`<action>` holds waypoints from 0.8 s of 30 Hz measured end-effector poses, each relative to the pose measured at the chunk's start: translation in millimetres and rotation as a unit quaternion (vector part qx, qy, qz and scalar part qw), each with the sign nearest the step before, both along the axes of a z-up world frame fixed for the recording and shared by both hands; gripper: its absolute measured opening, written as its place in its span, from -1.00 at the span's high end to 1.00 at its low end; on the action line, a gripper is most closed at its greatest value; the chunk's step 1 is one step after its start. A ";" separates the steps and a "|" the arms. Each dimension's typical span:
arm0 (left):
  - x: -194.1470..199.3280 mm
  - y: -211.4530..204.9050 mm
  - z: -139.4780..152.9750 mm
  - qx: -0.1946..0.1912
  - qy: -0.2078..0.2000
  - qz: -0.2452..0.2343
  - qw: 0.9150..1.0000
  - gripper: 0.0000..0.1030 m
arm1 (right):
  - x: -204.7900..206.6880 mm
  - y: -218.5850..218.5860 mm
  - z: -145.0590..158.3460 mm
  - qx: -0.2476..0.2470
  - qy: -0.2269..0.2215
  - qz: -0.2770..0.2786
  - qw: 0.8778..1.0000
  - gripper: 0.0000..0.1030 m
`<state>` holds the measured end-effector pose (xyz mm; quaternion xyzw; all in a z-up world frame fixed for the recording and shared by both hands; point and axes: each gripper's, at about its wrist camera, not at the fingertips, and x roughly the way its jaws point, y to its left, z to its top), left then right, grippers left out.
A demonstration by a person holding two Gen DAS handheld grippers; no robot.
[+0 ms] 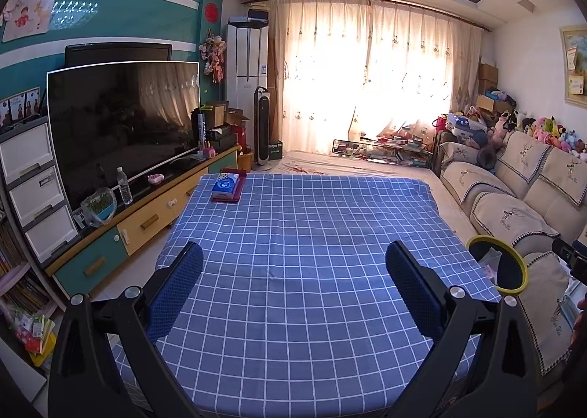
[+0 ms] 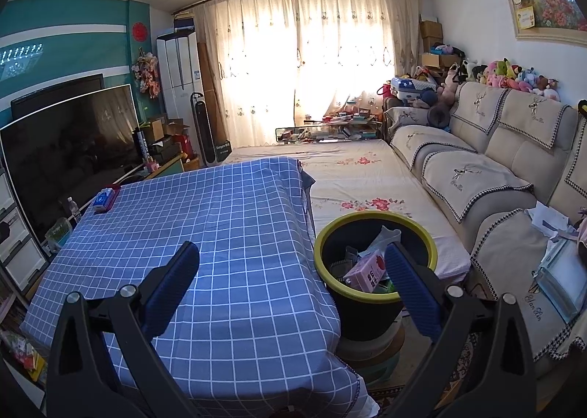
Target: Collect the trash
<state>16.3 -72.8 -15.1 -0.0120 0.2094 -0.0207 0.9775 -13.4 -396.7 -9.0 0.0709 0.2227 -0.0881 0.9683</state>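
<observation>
Since the checked table (image 2: 220, 227) at the centre of both views shows no loose litter and the bin (image 2: 374, 302), lower right beside it, already holds a pink carton (image 2: 365, 271) and wrappers, collecting looks nearly done, with the left gripper (image 1: 293, 286) and right gripper (image 2: 291, 286) both spread apart and empty.

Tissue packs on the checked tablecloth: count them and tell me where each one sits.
1. A blue tissue pack lies on a red mat at the table's far left corner, near the TV. Nothing else shows on the cloth.
</observation>
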 end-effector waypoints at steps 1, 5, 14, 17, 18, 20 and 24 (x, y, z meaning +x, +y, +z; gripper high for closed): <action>-0.1 -0.1 -0.1 0.000 0.000 0.000 1.000 -0.91 | 0.0 0.0 0.0 0.000 0.000 0.000 1.000 -0.87; 0.0 -0.3 -0.3 0.000 0.001 -0.001 1.000 -0.91 | 1.2 0.4 -2.0 0.001 0.001 0.000 1.000 -0.87; -0.7 -2.1 -1.7 -0.001 0.002 -0.003 1.000 -0.91 | 3.1 0.6 -5.4 0.002 0.003 0.001 1.000 -0.87; -0.7 -2.5 -2.3 0.000 0.002 -0.003 1.000 -0.91 | 3.2 0.4 -5.3 0.002 0.003 0.001 1.000 -0.87; -0.3 -2.0 -2.0 -0.001 0.002 -0.004 1.000 -0.91 | 3.2 0.4 -5.1 0.002 0.003 0.001 1.000 -0.87; -0.3 -2.3 -2.3 -0.001 0.003 -0.003 1.000 -0.91 | 4.4 0.7 -6.9 0.003 0.004 0.001 1.000 -0.87; 0.1 -2.3 -2.5 -0.001 0.004 -0.003 1.000 -0.91 | 6.5 2.3 -9.5 0.005 0.006 0.003 1.000 -0.87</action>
